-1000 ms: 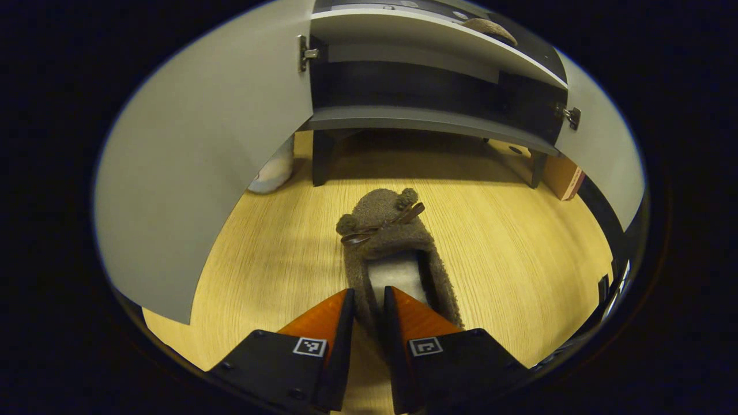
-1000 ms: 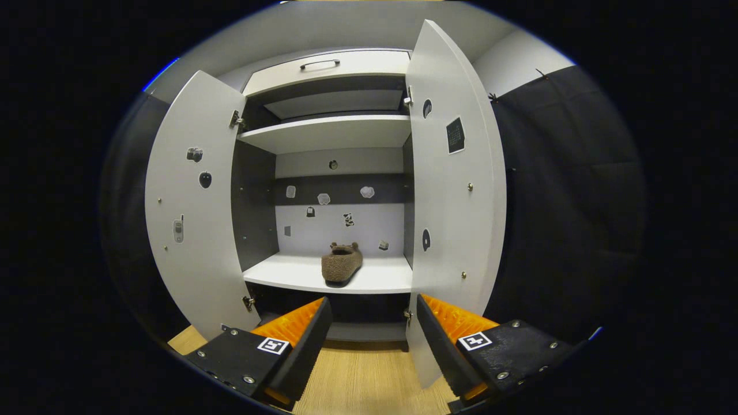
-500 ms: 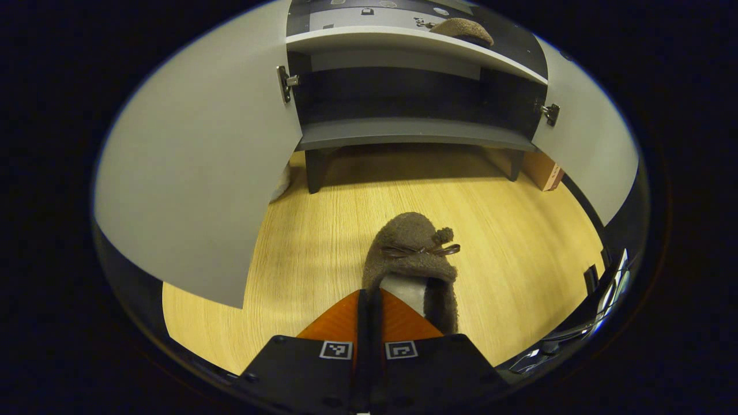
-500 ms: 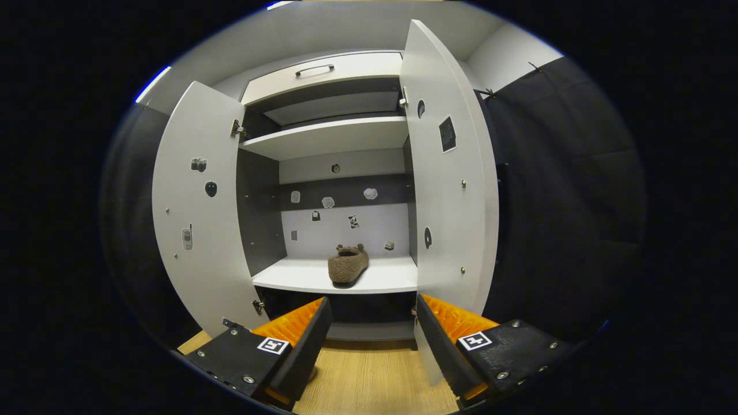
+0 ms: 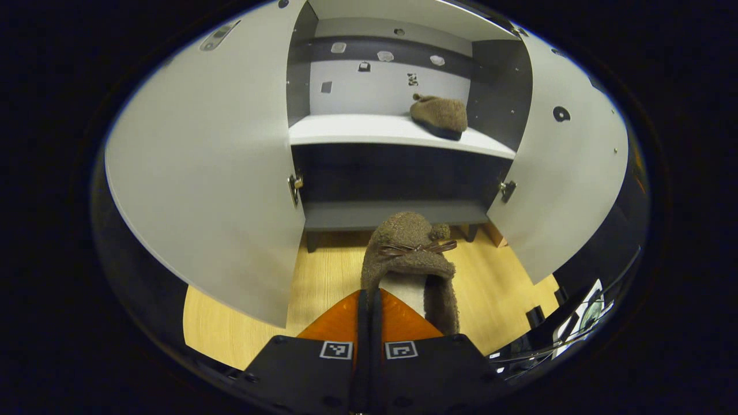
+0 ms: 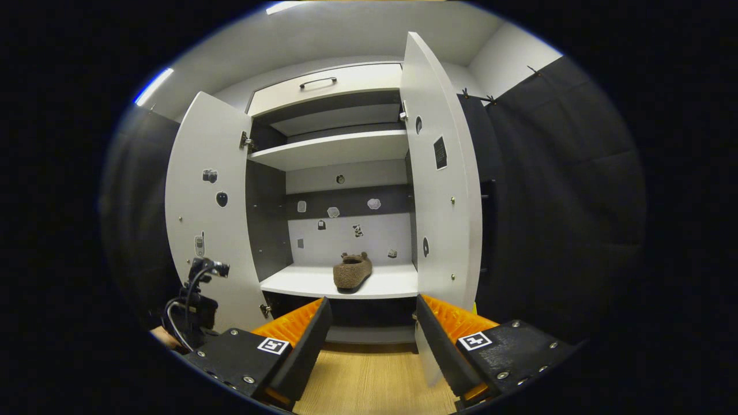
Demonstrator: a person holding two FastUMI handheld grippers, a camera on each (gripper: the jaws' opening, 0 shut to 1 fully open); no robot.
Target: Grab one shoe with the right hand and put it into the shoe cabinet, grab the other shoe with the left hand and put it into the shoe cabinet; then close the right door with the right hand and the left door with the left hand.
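Now | left gripper (image 5: 369, 323) fingers clenched on the slipper's (image 5: 410, 259) heel rim, toe ahead of them | right gripper (image 6: 369, 334) fingers released, empty | carry it level onto the shelf (image 5: 357, 128), left of the other slipper (image 5: 441, 115).

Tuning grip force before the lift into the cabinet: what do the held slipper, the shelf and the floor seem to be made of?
Held slipper: soft brown fleece-like pile, nubby surface, paler lining inside; probably compressible.
Shelf: smooth matte white board, likely laminate; flat even sheen, no grain.
Floor: light wood-look planks, fine straight grain lines; real wood or laminate, cannot tell.
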